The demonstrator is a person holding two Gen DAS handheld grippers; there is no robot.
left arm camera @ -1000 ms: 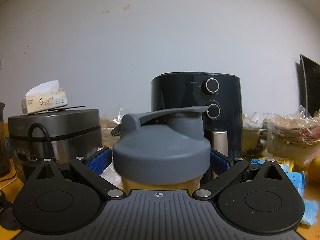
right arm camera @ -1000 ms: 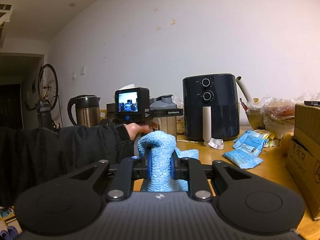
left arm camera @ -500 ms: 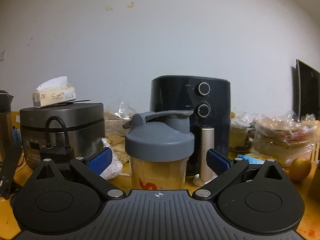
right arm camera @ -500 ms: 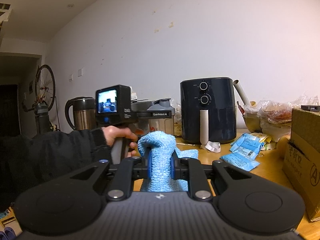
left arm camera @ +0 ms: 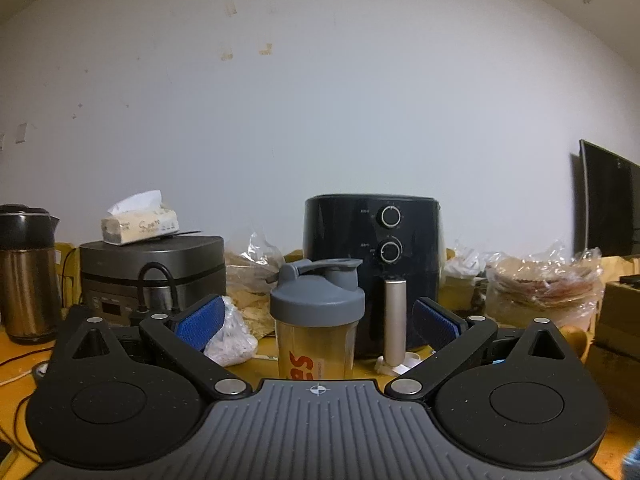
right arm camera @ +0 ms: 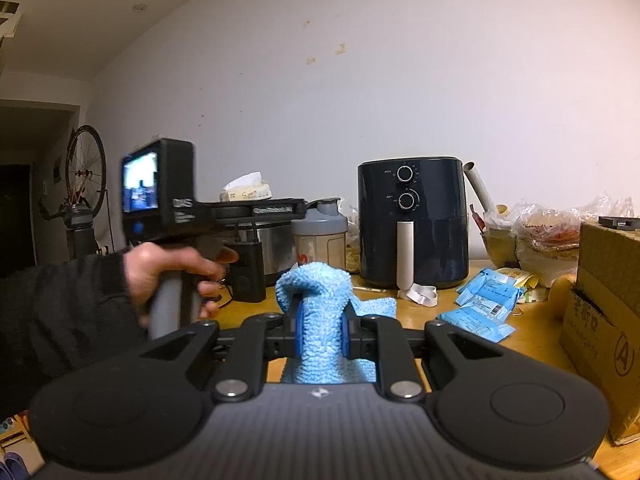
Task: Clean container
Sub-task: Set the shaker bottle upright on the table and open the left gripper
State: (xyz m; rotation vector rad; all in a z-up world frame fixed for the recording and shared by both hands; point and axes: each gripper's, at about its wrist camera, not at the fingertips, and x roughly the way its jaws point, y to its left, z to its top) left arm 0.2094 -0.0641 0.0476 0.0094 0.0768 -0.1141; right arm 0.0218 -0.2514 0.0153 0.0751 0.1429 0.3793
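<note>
A clear shaker bottle [left arm camera: 316,328] with a grey flip lid stands upright on the wooden table, in front of a dark air fryer [left arm camera: 374,264]. My left gripper [left arm camera: 316,320] is open, its blue pads wide apart, and the bottle stands well beyond them, free of both. In the right wrist view the same bottle [right arm camera: 320,236] shows past the left gripper's body [right arm camera: 236,212], which a hand [right arm camera: 168,276] holds. My right gripper [right arm camera: 322,328] is shut on a light blue cloth [right arm camera: 320,312] that bulges above and below the pads.
A grey rice cooker [left arm camera: 152,276] with a tissue pack [left arm camera: 138,218] on top and a steel kettle [left arm camera: 26,276] stand at left. Plastic bags of food [left arm camera: 544,284] lie at right, blue packets [right arm camera: 480,304] and a cardboard box [right arm camera: 604,320] at the right side.
My left gripper has drawn back from the shaker bottle, which now looks smaller and farther off, no longer between the pads. The right gripper has kept still with the cloth.
</note>
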